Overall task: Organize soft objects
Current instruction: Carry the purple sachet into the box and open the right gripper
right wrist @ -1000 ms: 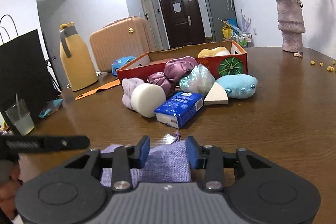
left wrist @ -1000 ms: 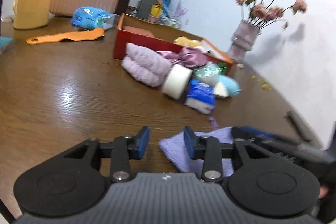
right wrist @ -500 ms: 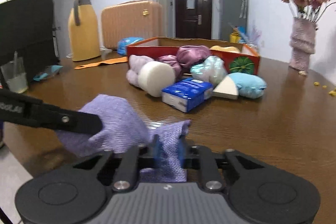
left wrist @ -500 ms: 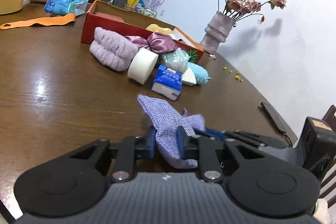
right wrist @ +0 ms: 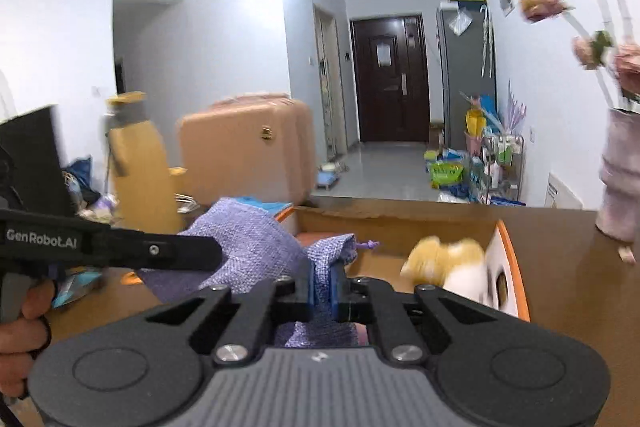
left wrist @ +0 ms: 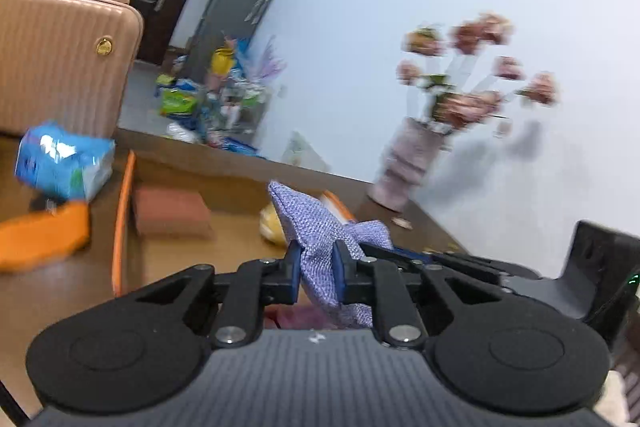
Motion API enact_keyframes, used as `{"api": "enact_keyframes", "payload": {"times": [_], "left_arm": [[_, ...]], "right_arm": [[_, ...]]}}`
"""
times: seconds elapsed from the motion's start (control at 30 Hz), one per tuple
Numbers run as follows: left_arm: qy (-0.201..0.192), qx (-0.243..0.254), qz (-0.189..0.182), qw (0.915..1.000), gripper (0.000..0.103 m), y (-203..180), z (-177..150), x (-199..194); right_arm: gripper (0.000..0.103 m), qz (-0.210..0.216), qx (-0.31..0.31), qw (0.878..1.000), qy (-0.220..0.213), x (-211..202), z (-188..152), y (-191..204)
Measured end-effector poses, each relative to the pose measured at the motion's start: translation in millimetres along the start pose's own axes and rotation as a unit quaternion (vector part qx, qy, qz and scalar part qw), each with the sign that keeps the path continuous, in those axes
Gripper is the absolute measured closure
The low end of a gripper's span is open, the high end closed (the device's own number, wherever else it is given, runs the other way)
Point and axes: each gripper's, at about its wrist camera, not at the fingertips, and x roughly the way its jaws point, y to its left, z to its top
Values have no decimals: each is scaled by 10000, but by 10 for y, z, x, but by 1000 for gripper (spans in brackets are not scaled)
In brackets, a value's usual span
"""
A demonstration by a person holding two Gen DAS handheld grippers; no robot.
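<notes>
Both grippers level, left gripper (left wrist: 316, 273), right gripper (right wrist: 320, 287), clamping purple pouch (left wrist: 316, 227)

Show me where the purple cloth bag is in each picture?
Left wrist: the purple cloth bag sits low in the middle, pinched by the left gripper.
Right wrist: the bag is lower middle, pinched by the right gripper.
Shared landmark: the peach suitcase.

A second ago the purple cloth pouch (left wrist: 316, 227) lay flat on the counter between my open tongs. Since then my left tongs (left wrist: 316, 271) and right tongs (right wrist: 320, 287) have each clamped an end, lifted it clear, and carried it over the cardboard box (right wrist: 512, 267).
</notes>
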Motion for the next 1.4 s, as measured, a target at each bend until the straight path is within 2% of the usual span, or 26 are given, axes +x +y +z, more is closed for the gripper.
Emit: {"api": "enact_keyframes", "payload": {"times": [0.07,0.17,0.23,0.3,0.4,0.47,0.5,0.57,0.6,0.67,0.7,0.77,0.83,0.87,0.97,1.07,1.13,1.23,1.3,1.4], "left_arm": [[291,-208,43,9994,86,198,275,461],[598,-544,411,9959,86,457,551,1127],[819,-796,719,9909,87,611,624,1513],[1213,-979,816,9844,87,734,626,1890],[1738,-799,1139,9749,87,790,514,2285],[1991,-640,1368,9683,86,812,415,2475],[1927,-663,1298,9704,86,824,409,2487],[1902,-659,1356,9701,83,796,433,2475],[1846,-586,1446,9703,83,773,447,2455],[1780,-449,1503,9715,76,731,457,2366],[1752,-437,1469,9725,76,711,476,2305],[1655,-366,1403,9755,70,675,526,2144],[1483,-278,1450,9779,45,595,602,1963],[1349,-158,1512,9791,43,529,645,1834],[1129,137,1466,9826,42,359,755,1429],[983,288,1560,9824,41,216,820,1017],[848,427,1673,9813,36,108,812,736],[631,615,1804,9796,27,-4,741,304],[513,719,1939,9770,23,-65,651,42],[424,806,2092,9736,23,-121,519,-245]], "right_arm": [[96,-99,25,9995,309,461,228,-144],[96,-334,150,9963,783,1177,474,-383],[96,-423,509,9911,1153,1638,533,-580],[95,-611,724,9844,1481,2009,517,-742],[94,-1084,685,9776,1671,2250,452,-846],[92,-1076,752,9761,1732,2299,411,-900],[92,-998,824,9757,1765,2310,414,-921],[88,-955,775,9740,1903,2371,418,-919],[89,-835,718,9724,2055,2422,406,-892],[85,-795,666,9722,2101,2455,397,-923],[83,-779,678,9733,2049,2420,403,-926],[70,-634,767,9761,1933,2347,432,-957],[60,-497,912,9783,1792,2209,511,-982],[54,-502,939,9794,1714,2127,563,-994],[49,-551,867,9844,1430,1737,765,-958],[44,-686,712,9879,1195,1271,940,-919],[42,-766,610,9893,1080,930,1018,-903],[38,-851,498,9907,940,432,1014,-892],[30,-921,428,9913,836,139,967,-872],[28,-1049,299,9915,712,-168,865,-806]]}}
